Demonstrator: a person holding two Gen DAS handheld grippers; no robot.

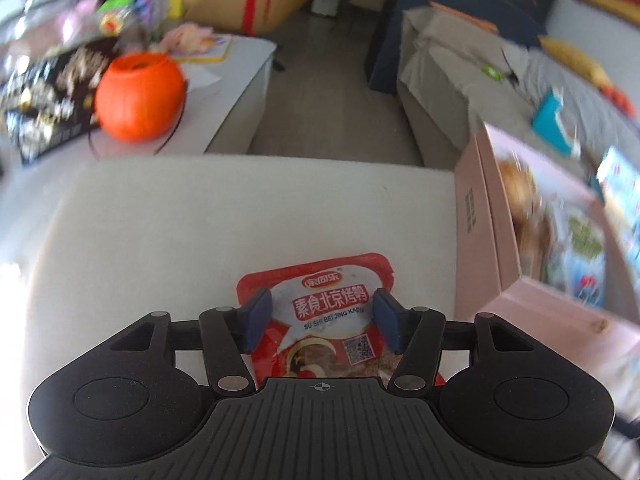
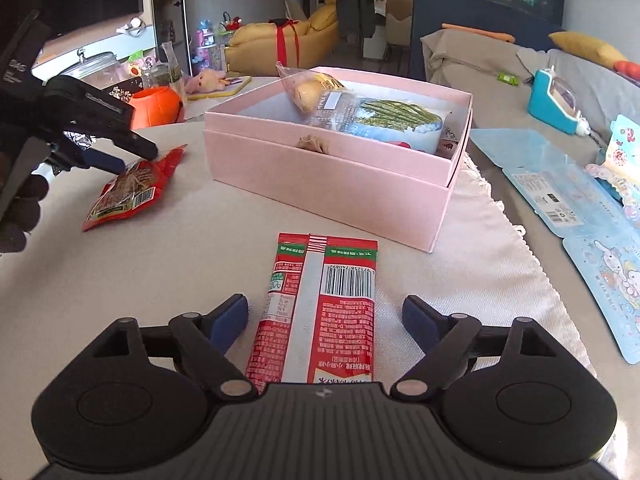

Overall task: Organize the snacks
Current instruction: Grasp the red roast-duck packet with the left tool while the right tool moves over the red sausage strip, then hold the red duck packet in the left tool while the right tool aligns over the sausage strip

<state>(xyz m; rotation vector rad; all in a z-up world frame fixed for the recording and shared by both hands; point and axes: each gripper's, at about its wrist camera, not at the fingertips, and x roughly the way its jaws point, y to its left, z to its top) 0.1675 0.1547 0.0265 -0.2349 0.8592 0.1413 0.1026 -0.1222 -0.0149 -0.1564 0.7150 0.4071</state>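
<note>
In the left wrist view my left gripper [image 1: 325, 316] has its blue pads on either side of a red snack pouch [image 1: 320, 320] with Chinese print, over the white table [image 1: 200, 220]. The right wrist view shows that gripper [image 2: 120, 160] holding the pouch [image 2: 132, 192] tilted off the table. My right gripper [image 2: 325, 320] is open, its fingers either side of a long red snack packet [image 2: 320, 312] lying flat, barcode up. The pink box [image 2: 340, 168] beyond holds several snack bags; it also shows in the left wrist view [image 1: 520, 240].
An orange pumpkin-shaped pot [image 1: 140, 96] and a dark box [image 1: 44, 108] stand at the far left. Blue cartoon packages [image 2: 580, 208] lie on the right. A grey sofa [image 2: 560, 76] with a blue toy [image 2: 554, 100] is behind.
</note>
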